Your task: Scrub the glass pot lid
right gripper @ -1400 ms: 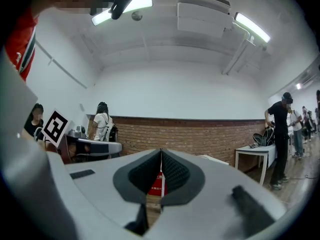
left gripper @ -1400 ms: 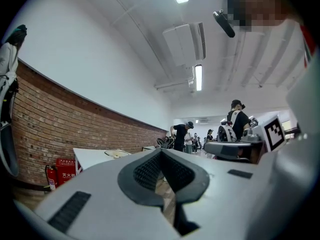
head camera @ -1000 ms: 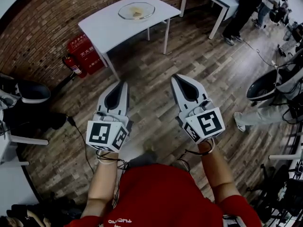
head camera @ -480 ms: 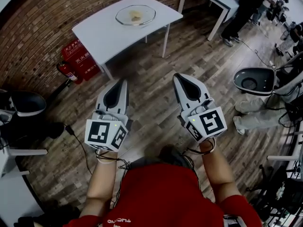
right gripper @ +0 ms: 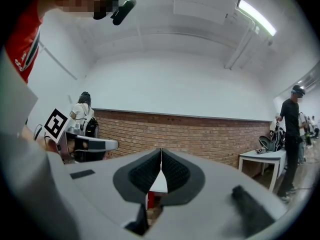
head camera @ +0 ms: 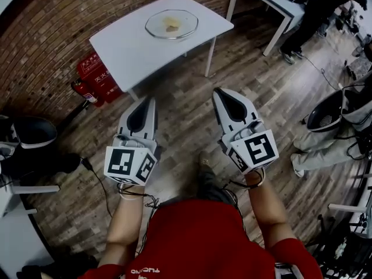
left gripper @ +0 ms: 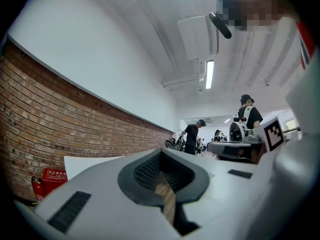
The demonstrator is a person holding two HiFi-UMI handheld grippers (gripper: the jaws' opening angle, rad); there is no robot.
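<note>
Two grippers, both empty. The left gripper (head camera: 152, 101) has its fingers (left gripper: 146, 173) clenched together, nothing between them (only floorboards show through the gap); the right gripper (head camera: 217, 92) is likewise pressed shut on nothing; both are held out over the wooden floor (head camera: 183, 118).

One glass pot lid (head camera: 171, 24): lying flat on the white desk (head camera: 125, 45), well ahead of both pairs of fingertips, roughly between their two lines and far beyond reach; a yellowish patch shows at its middle (knob, residue or sponge, I cannot tell which).

Handling, as judged: rigid, smooth, probably slippery once wet; breakable if dropped or knocked off the desk edge; moderate weight. Lying flat, it offers little to pinch; the rim looks the likeliest hold for one pair of fingers, steadying it while the other scrubs; a firm grip, not a crushing one.

No scrubbing tool can be made out.

Sundries: a red fire extinguisher (head camera: 84, 92) and a red box (head camera: 99, 74), left of the left fingers, against the brick wall (head camera: 52, 22).
</note>
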